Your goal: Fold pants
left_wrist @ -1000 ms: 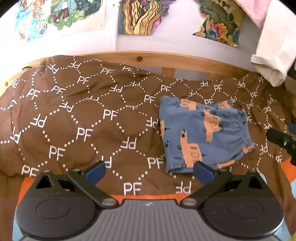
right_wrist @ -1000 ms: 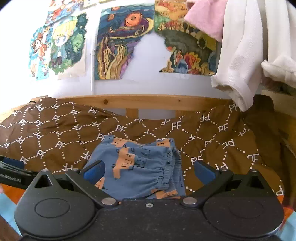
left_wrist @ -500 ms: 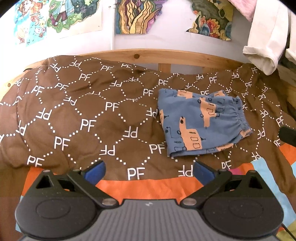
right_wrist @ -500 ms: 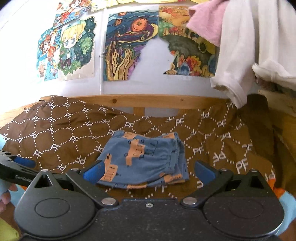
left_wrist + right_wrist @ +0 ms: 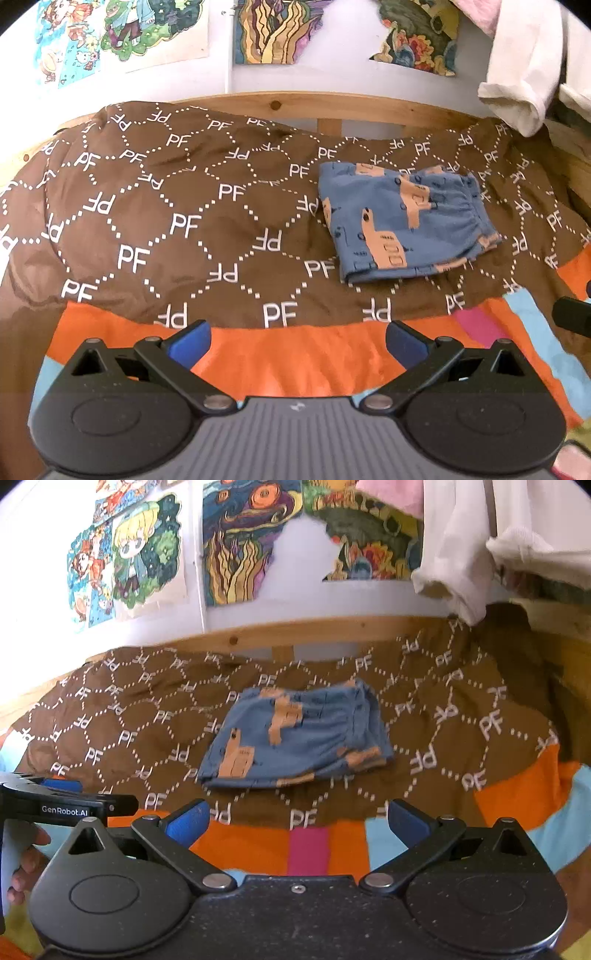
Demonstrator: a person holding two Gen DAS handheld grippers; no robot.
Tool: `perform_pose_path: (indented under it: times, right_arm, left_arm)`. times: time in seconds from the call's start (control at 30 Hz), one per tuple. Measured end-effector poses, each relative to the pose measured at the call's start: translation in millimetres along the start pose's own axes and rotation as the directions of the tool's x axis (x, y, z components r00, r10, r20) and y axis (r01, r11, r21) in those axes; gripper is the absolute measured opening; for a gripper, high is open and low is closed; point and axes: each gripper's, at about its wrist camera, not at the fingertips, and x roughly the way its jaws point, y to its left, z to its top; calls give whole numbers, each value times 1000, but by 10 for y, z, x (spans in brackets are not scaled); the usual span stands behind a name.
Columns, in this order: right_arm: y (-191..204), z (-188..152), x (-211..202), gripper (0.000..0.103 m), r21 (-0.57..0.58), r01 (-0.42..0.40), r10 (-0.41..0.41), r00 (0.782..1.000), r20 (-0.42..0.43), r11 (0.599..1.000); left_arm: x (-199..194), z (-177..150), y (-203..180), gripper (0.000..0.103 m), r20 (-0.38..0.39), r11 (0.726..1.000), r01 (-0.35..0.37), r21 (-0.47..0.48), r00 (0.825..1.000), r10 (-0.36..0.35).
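Over the orange strip at the near edge of the bed, left gripper (image 5: 297,338) and right gripper (image 5: 295,818) both spread wide, nothing between the fingers. Ahead of both, apart from them: pants (image 5: 402,221), blue with tan print, folded into a small stack on the brown blanket (image 5: 166,206). Wooden rail (image 5: 351,107) behind, posters (image 5: 236,546) above

Pants (image 5: 402,221): blue, printed with orange llama figures and small dark marks. Blanket (image 5: 184,206): brown, with a white dotted diamond lattice and white "PF" letters. Sheet (image 5: 310,849) beneath it: blocks of orange, pink and light blue. Left gripper (image 5: 297,338) and right gripper (image 5: 297,818): black bodies, blue finger pads. Hanging cloth (image 5: 454,542): white. Bed rail (image 5: 369,107): light wood.
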Motion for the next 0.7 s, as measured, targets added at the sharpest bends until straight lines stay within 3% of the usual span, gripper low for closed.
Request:
perform_pose_path:
  times: [0.4,0.7]
  right_arm:
    - [3,-151,25,102,0,-27,27,1000,5,1000]
    - [-16,-266,70,102,0,5,-5,1000,6,1000]
  left_arm:
    - [27,-195,3,103,-20,1000,19,-6,1000,-20]
    - [91,-284,8,103,-35,1000,31,-6,999,-31]
